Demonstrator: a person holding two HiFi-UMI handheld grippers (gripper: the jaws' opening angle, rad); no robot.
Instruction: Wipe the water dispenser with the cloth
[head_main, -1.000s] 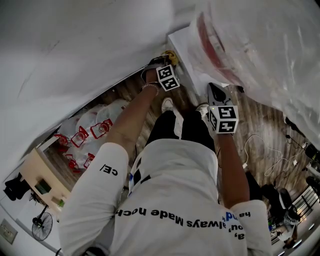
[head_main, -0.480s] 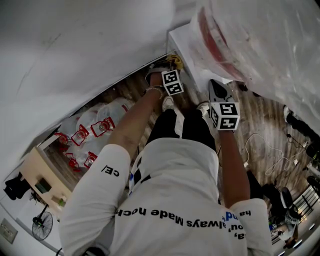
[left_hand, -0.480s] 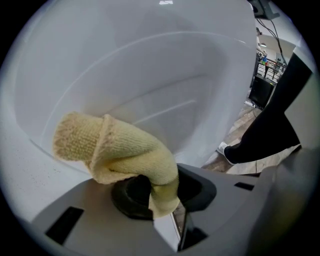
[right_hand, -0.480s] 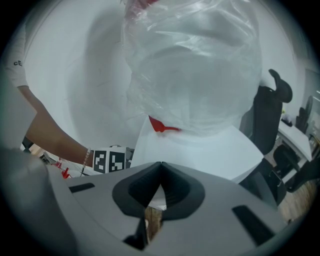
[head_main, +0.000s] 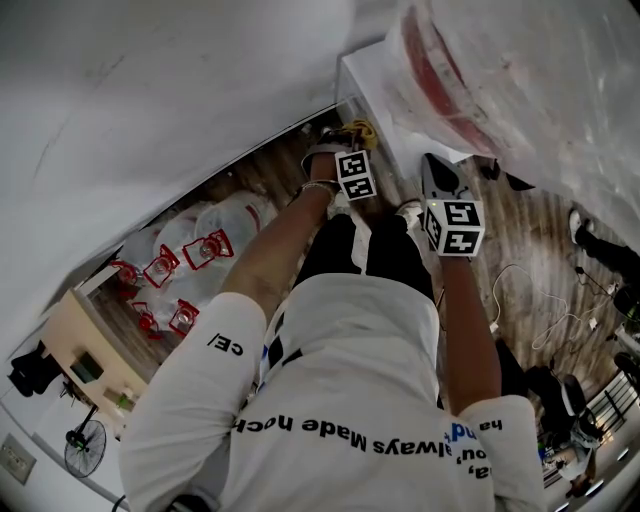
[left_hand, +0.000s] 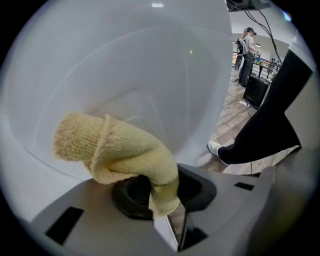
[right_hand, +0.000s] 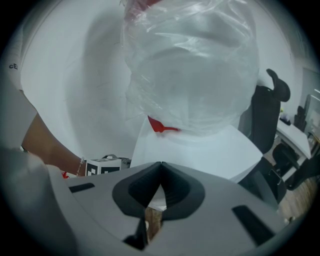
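The left gripper (left_hand: 162, 197) has its fingers clamped on a folded yellow cloth (left_hand: 117, 147). It looks soft, light and limp, so the bunched fold is probably the best hold. The right gripper (right_hand: 161, 172) is empty, fingers together. Beyond stands the white water dispenser (right_hand: 210, 150), with the cloth near its side.

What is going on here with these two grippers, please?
A person is holding a gripper in each hand. The left gripper is shut on a yellow cloth, held by the side of the white water dispenser. The right gripper is shut and empty, pointing at the dispenser below its plastic-wrapped bottle.
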